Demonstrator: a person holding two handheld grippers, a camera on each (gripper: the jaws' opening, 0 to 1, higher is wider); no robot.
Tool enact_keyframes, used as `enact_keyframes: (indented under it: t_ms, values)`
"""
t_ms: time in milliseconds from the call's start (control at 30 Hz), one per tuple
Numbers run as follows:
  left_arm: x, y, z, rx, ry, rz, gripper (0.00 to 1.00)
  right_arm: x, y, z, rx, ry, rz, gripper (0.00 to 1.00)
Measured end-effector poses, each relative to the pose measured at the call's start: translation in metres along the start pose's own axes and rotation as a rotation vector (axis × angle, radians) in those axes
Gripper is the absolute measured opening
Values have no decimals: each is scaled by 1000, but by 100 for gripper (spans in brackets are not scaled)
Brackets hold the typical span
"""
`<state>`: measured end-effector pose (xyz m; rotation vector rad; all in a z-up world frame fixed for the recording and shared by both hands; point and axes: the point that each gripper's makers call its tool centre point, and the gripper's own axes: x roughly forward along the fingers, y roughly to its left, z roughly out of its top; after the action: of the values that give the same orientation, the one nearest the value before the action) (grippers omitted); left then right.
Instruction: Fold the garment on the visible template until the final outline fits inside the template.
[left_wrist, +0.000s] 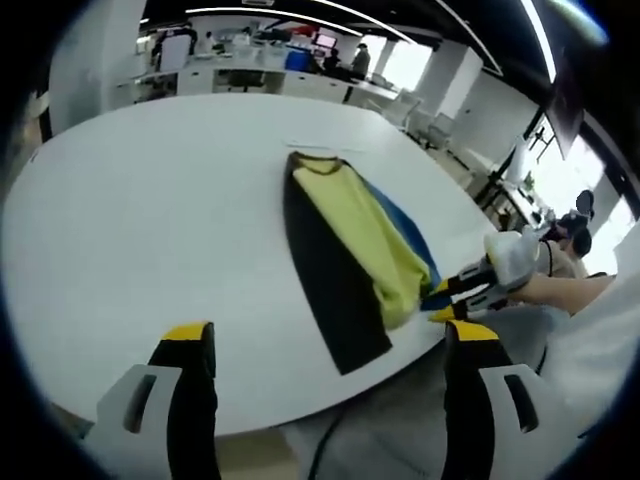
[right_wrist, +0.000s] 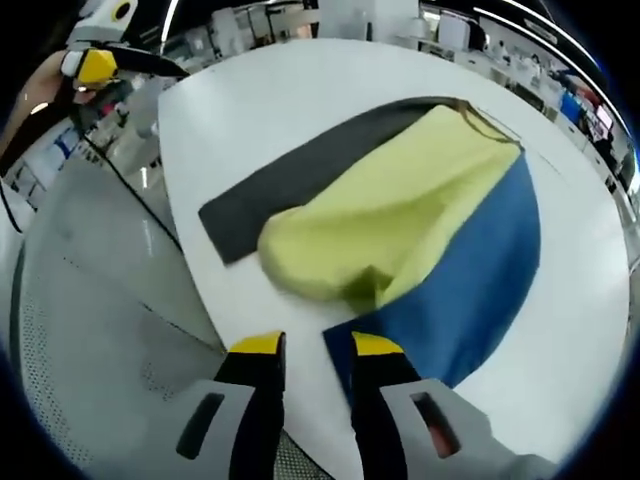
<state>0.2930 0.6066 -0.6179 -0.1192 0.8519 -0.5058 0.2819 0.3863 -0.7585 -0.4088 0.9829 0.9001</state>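
A garment lies on the white table, with a yellow layer folded over a blue layer. A flat dark grey strip runs along its yellow side and partly under it; the strip and the garment also show in the left gripper view. My right gripper is at the blue hem corner near the table edge, jaws a narrow gap apart, table showing between them. It appears as the right gripper in the left gripper view. My left gripper hovers wide open near the table edge, holding nothing.
The table's rounded edge runs just in front of both grippers, with grey floor below. A person's hand holds the right gripper. Desks and chairs stand far behind the table.
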Motion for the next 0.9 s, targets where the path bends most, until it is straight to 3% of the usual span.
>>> enact_keyframes:
  t_ms: [400, 633, 900]
  values:
    - [0, 5, -1, -4, 6, 12, 91, 5, -6, -2, 21, 6, -8, 20]
    - [0, 6, -1, -9, 7, 16, 92, 6, -13, -3, 25, 6, -39, 12]
    - [2, 6, 2, -6, 3, 13, 92, 8, -10, -4, -122, 33, -92, 13]
